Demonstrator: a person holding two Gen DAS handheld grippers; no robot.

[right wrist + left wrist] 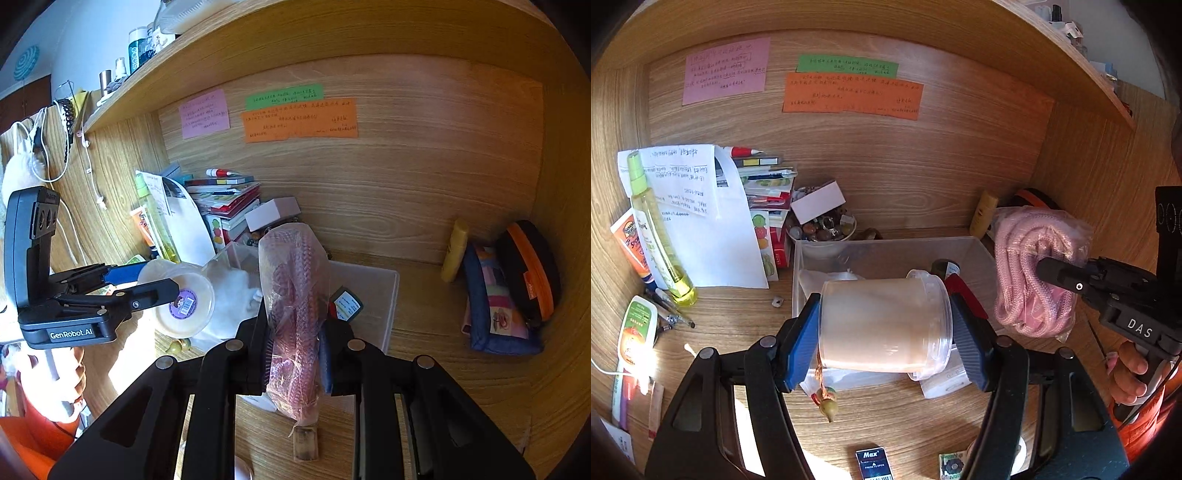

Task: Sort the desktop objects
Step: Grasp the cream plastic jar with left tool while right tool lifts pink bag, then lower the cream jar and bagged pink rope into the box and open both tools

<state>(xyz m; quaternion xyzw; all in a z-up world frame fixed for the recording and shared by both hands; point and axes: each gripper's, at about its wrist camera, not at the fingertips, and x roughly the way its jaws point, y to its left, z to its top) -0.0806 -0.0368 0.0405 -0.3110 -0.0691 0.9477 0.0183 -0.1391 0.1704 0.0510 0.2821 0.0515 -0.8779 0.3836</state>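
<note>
My left gripper (884,325) is shut on a clear plastic jar (882,325) of pale cream, held on its side above a clear plastic bin (886,247). The right wrist view shows that jar (184,299) end-on, with a purple sticker on its base, inside the left gripper (155,284). My right gripper (295,354) is shut on a bagged pink cord (293,306), also over the bin (373,291). From the left wrist view the bagged cord (1030,273) hangs at the right in the right gripper (1052,273). White stuff and a small dark jar (345,302) lie in the bin.
Papers, a yellow spray bottle (657,236), tubes and pens crowd the left of the desk. A bowl of beads (823,229) and stacked books sit behind the bin. A yellow tube (454,251) and pouches (498,302) lean at the back right. Coloured notes hang on the back panel. A beaded charm (827,400) dangles below the jar.
</note>
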